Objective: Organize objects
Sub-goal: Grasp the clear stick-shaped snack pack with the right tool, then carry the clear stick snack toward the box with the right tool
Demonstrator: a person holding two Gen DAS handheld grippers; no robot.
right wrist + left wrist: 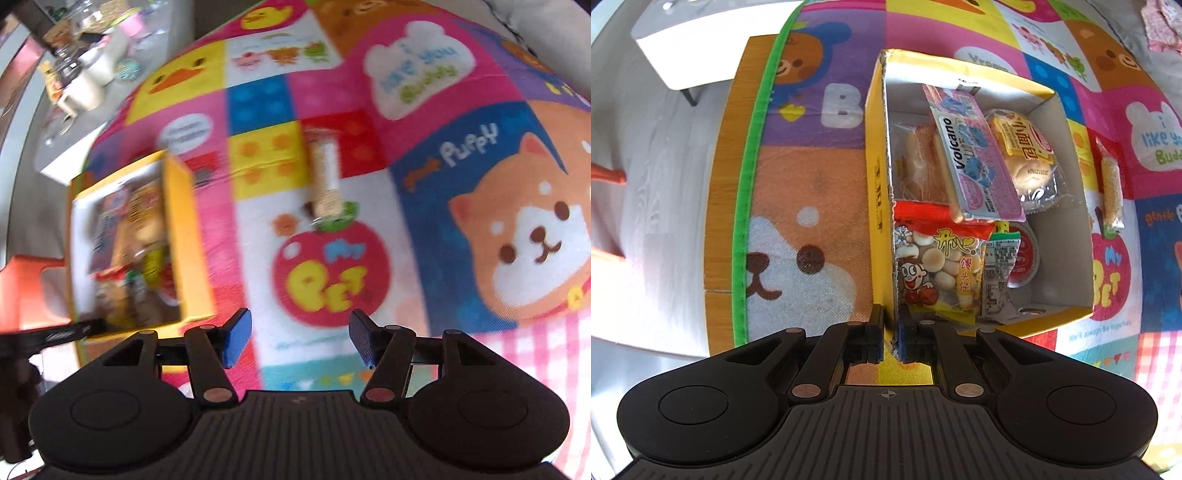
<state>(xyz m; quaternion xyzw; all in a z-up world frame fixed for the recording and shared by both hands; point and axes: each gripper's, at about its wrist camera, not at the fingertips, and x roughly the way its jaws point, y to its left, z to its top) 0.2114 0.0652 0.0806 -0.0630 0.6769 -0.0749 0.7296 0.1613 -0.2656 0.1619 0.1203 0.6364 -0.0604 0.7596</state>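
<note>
A yellow cardboard box (877, 206) stands on a colourful cartoon mat and holds several snack packets, among them a Volcano packet (975, 155) and a bun packet (1027, 155). My left gripper (890, 336) is shut on the box's near left wall. A long clear packet of pale snack (1110, 184) lies on the mat right of the box; it also shows in the right wrist view (325, 177). My right gripper (295, 339) is open and empty, above the mat, short of that packet. The box (184, 236) is at its left.
The mat (812, 192) covers a wooden table whose edge (720, 206) runs down the left. A white low table (683, 48) stands beyond. An orange stool (26, 291) and a counter with cluttered jars (85, 66) lie to the left in the right wrist view.
</note>
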